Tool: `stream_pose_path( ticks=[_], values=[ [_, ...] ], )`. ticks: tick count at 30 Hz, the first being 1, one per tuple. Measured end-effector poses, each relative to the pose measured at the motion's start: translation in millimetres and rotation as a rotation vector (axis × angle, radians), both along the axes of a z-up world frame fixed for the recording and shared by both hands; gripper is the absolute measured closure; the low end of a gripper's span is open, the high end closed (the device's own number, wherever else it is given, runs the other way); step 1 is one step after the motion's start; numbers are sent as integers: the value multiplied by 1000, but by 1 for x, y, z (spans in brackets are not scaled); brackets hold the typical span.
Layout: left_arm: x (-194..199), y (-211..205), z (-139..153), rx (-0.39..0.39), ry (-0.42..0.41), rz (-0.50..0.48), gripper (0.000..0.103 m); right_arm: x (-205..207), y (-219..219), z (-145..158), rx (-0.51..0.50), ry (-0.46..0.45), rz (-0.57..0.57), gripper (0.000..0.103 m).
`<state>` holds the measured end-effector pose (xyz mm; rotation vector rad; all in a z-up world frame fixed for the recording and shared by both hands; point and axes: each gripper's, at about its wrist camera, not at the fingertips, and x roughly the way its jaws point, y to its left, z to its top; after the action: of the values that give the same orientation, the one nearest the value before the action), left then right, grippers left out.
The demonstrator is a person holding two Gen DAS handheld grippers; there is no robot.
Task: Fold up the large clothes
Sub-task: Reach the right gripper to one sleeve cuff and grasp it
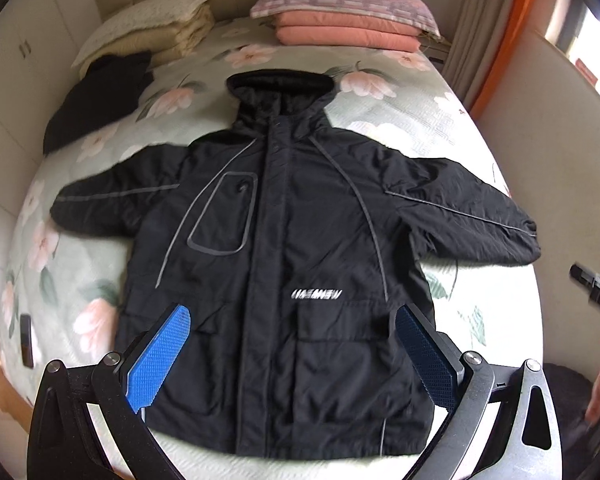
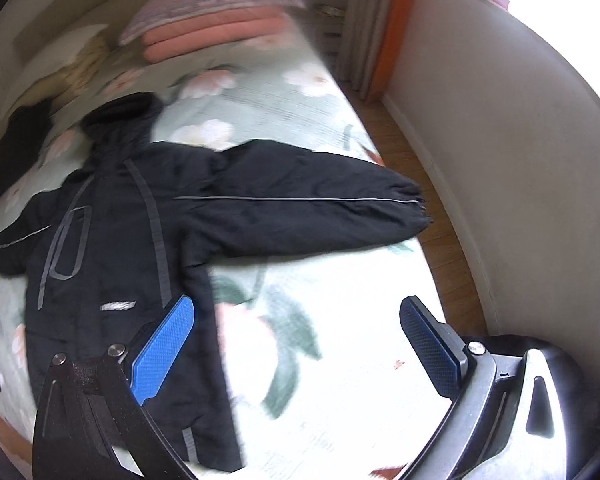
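Observation:
A black hooded jacket [image 1: 284, 240] with grey piping lies flat and face up on the bed, both sleeves spread out sideways, hood towards the pillows. It also shows in the right wrist view [image 2: 132, 240], with its right sleeve [image 2: 308, 208] reaching to the bed's edge. My left gripper [image 1: 292, 344] is open and empty, held above the jacket's lower front. My right gripper [image 2: 296, 340] is open and empty, held above the bedspread beside the jacket's right hem. Part of the right gripper [image 1: 596, 288] shows at the far right of the left wrist view.
The bed has a green floral bedspread [image 1: 412, 120]. Folded pink quilts [image 1: 344, 28] and a beige pile [image 1: 156, 28] lie at its head. A dark folded garment [image 1: 96, 100] lies at the back left. A phone [image 1: 27, 340] lies at the left edge. A wall [image 2: 500, 160] and wooden floor [image 2: 432, 208] run along the right.

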<state>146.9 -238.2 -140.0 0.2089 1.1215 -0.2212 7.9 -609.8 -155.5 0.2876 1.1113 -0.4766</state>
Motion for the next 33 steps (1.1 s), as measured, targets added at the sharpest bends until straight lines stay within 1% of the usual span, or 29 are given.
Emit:
stream_pose_path(
  ticks=[2,4,6,8,10,11,13,15,17,19,23,25,26,29,32,33],
  values=[
    [-2,-23,-11,34,-47,-37,0,3,-43,-23,-1,-1,-31,3],
    [-4,-49,-26,90,-92,-70,0,7,-91,-53,3,-13,-67,6],
    [-3,-69,-40,112,-107,-97,0,12,-137,-86,60,-31,-109,7],
    [2,-81,-52,104,-102,-103,0,16,-174,-117,116,-44,-158,9],
    [8,-91,-68,72,-69,-105,0,21,-208,-146,163,-56,-199,10],
    [11,-95,-74,69,-58,-102,0,22,-221,-158,174,-56,-214,11],
    [16,-104,-89,80,-40,-97,0,27,-246,-184,200,-59,-244,12],
    [18,-113,-101,99,-34,-98,0,29,-267,-210,269,-61,-284,12],
    [21,-118,-110,119,-27,-94,0,30,-282,-227,328,-81,-307,12],
    [24,-121,-117,123,-13,-89,0,33,-290,-243,353,-72,-316,12],
    [31,-126,-130,130,20,-69,0,44,-295,-260,388,-83,-288,12],
    [33,-128,-134,127,29,-59,0,50,-293,-264,405,-92,-275,15],
    [35,-128,-137,124,38,-52,0,53,-293,-265,411,-93,-267,18],
    [39,-128,-139,118,43,-42,0,57,-291,-269,412,-93,-264,20],
    [42,-127,-140,115,40,-37,0,55,-295,-273,439,-108,-276,28],
    [43,-126,-141,115,39,-35,0,53,-296,-273,448,-117,-284,35]
  ],
)
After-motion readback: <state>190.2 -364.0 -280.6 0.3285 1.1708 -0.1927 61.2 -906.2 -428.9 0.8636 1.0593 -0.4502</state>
